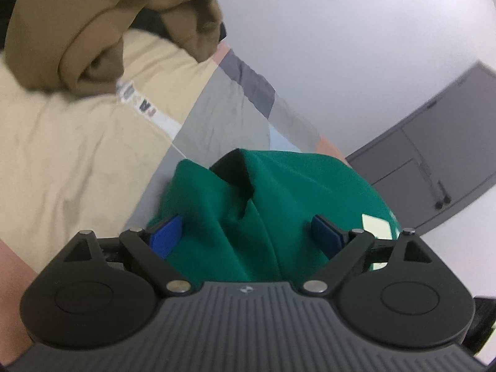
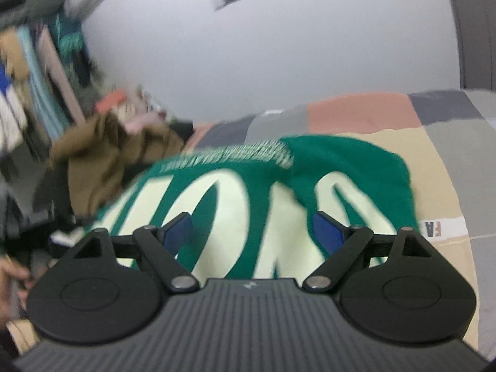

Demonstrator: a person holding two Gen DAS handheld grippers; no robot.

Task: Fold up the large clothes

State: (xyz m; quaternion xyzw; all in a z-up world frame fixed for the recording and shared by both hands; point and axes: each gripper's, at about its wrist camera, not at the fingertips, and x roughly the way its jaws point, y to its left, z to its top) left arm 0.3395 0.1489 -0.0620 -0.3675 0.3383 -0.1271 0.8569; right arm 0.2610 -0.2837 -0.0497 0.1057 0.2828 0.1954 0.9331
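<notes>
A green garment point(image 2: 254, 192) with large pale letters lies on the bed, partly folded over itself. My right gripper point(image 2: 252, 229) is open, its blue pads spread wide just above the garment's near edge. In the left wrist view the same green cloth point(image 1: 248, 204) bunches up between the wide-spread blue pads of my left gripper point(image 1: 248, 232), which is open; a fold stands up in the gap. A pale printed patch point(image 1: 375, 226) shows by the right pad.
A brown garment point(image 1: 102, 28) lies heaped on the patchwork bedcover point(image 1: 77, 142); it also shows in the right wrist view point(image 2: 105, 155). A grey cabinet point(image 1: 440, 155) stands against the white wall. A clothes rack point(image 2: 40, 77) crowds the left side.
</notes>
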